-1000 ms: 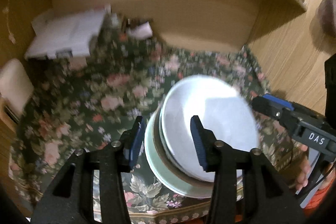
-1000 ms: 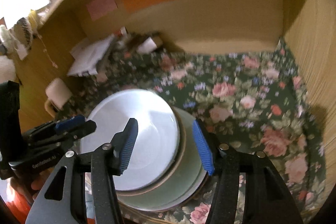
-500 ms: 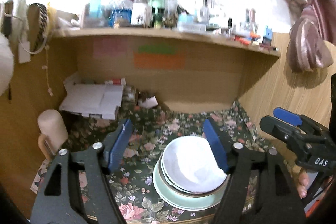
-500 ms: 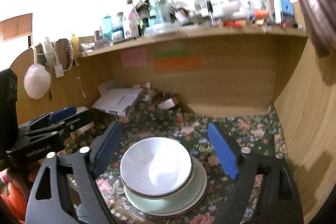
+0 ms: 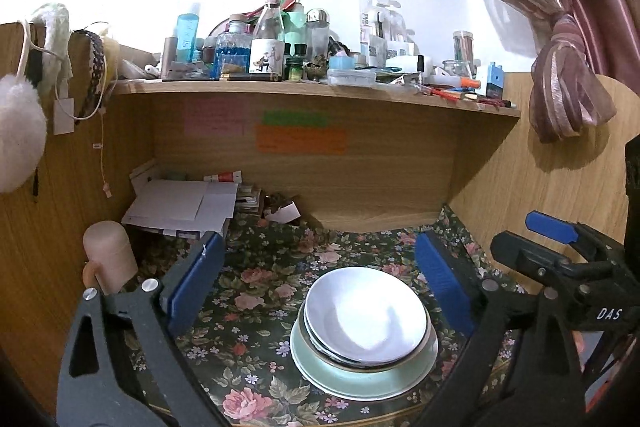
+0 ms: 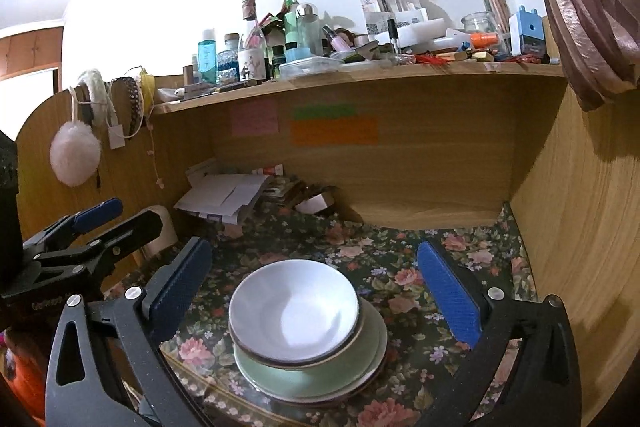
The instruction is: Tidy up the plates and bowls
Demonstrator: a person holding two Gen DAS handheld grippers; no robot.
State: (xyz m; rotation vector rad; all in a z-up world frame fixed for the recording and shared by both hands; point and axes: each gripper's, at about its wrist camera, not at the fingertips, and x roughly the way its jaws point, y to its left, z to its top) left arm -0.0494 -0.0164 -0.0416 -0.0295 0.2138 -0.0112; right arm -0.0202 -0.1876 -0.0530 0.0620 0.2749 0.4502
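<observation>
A white bowl [image 5: 366, 315] tops a small stack of bowls on a pale green plate [image 5: 360, 379], which rests on the floral tablecloth [image 5: 256, 291]. My left gripper [image 5: 318, 241] hangs back from and above the stack, its jaws opening wide with nothing pressed between the blue pads [image 5: 192, 287]. In the right wrist view the same bowl [image 6: 294, 311] and green plate [image 6: 360, 359] lie ahead of my right gripper [image 6: 314, 249], whose jaws are also opening and hold nothing. Each gripper shows in the other's view: the right gripper [image 5: 560, 255], the left gripper [image 6: 92, 227].
The stack sits in a wooden alcove with side walls [image 6: 580, 227] and a back panel [image 5: 320, 187]. White papers [image 5: 180, 207] and small clutter lie at the back left. A wooden cylinder [image 5: 110, 251] stands at the left. The shelf [image 5: 320, 91] above is crowded with bottles.
Both grippers have drawn back and risen from the stack, tilting up so the shelf shows. Both pairs of jaws have spread wide, off the bowl rims. The stack stays put.
</observation>
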